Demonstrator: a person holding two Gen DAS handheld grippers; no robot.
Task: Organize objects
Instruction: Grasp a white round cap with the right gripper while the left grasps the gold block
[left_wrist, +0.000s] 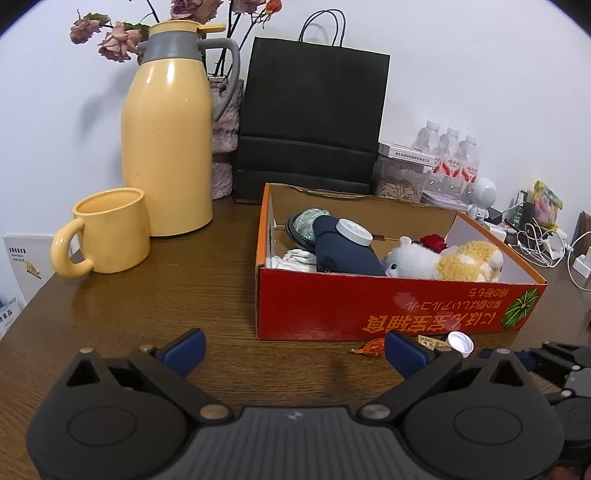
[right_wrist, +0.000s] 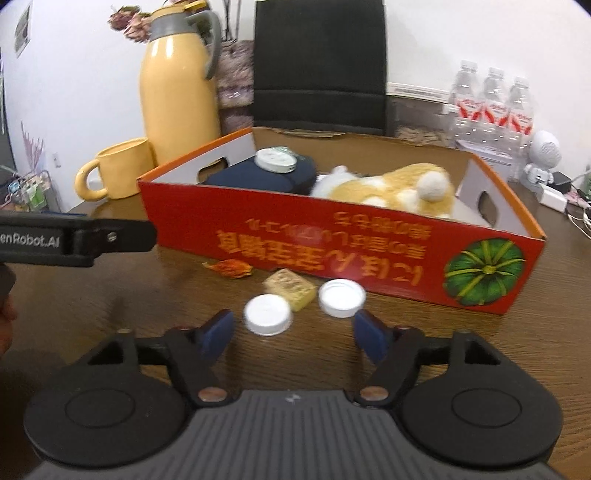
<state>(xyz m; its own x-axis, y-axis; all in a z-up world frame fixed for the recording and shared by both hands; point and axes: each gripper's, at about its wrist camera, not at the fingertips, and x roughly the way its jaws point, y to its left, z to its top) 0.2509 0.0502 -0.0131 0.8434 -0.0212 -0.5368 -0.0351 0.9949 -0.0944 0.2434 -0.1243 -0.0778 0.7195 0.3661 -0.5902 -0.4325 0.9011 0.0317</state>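
Right gripper (right_wrist: 291, 334) fingers apart, gripping nothing, above dark wooden bench (right_wrist: 517, 354). Two white plastic bottle caps (right_wrist: 267, 314) lie just ahead, beside red cardboard box (right_wrist: 295, 236). Left gripper (left_wrist: 293, 349) fingers likewise apart, empty. Risk: closing off-centre flicks smooth cap sideways.

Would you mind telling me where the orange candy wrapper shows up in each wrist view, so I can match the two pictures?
Left wrist view: the orange candy wrapper lies low and right of centre, on the table just in front of the red box, beside the gripper's right finger.
Right wrist view: the wrapper lies left of centre, by the box's front wall.
Shared landmark: the yellow mug.
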